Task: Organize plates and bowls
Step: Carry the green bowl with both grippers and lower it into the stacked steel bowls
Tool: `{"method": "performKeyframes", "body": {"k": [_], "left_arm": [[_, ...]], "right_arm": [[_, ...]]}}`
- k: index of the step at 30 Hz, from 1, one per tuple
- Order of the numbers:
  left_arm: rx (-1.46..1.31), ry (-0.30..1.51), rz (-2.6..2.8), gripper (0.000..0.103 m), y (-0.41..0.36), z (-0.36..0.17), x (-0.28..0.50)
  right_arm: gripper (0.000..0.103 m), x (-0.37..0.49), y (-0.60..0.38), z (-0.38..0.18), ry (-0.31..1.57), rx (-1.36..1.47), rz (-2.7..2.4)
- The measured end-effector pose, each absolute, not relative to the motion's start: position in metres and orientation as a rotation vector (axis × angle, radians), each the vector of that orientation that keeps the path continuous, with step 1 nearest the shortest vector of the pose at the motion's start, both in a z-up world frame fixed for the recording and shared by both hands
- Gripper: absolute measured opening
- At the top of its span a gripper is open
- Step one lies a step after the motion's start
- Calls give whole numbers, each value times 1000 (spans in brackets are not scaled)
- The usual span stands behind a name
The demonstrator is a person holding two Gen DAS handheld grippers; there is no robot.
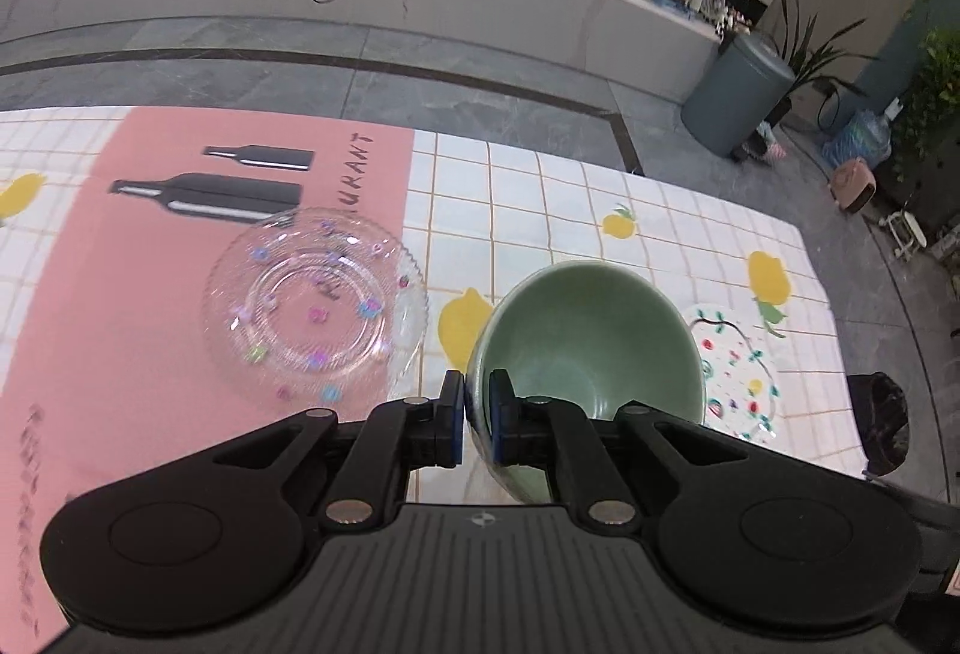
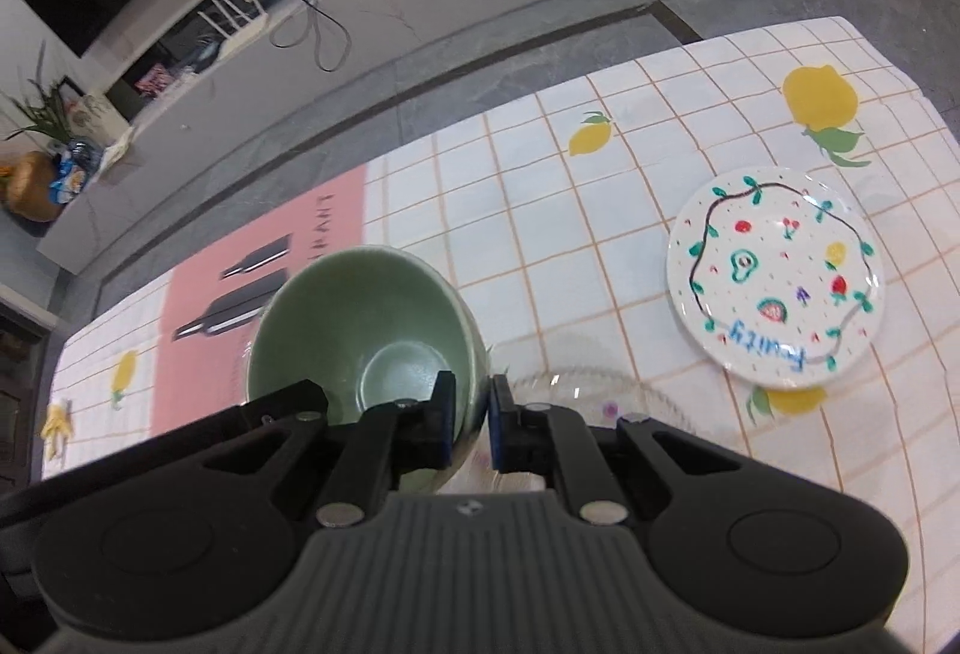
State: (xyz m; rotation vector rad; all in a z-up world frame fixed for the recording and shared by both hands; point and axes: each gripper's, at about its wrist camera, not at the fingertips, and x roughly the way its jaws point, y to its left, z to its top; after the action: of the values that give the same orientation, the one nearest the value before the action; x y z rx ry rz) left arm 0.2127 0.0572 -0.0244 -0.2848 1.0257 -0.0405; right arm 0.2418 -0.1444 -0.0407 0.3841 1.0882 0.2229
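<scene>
The left gripper (image 1: 477,417) pinches the near rim of a green bowl (image 1: 591,330), 1 finger inside and 1 outside. The right gripper (image 2: 473,420) pinches the rim of a green bowl (image 2: 360,318) the same way; whether these are 2 bowls or 1 I cannot tell. Each bowl hangs tilted above the tablecloth (image 2: 540,210). A glass plate (image 1: 315,303) and a painted plate (image 2: 777,279) lie on the cloth, well apart. The bowl looks like glazed ceramic: stiff, fairly heavy, slick and breakable, so a rim pinch could slip or swing; a deeper bite on the wall seems safer
</scene>
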Motion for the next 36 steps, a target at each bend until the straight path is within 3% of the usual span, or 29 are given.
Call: {"method": "performKeyframes", "body": {"k": [14,36], "left_arm": [[-305,923,13,8,60,28,94],[-431,907,76,9,91,18,0]], "right_arm": [[9,122,-164,2,1045,478,349],[9,44,-149,0,1079,440,444]]}}
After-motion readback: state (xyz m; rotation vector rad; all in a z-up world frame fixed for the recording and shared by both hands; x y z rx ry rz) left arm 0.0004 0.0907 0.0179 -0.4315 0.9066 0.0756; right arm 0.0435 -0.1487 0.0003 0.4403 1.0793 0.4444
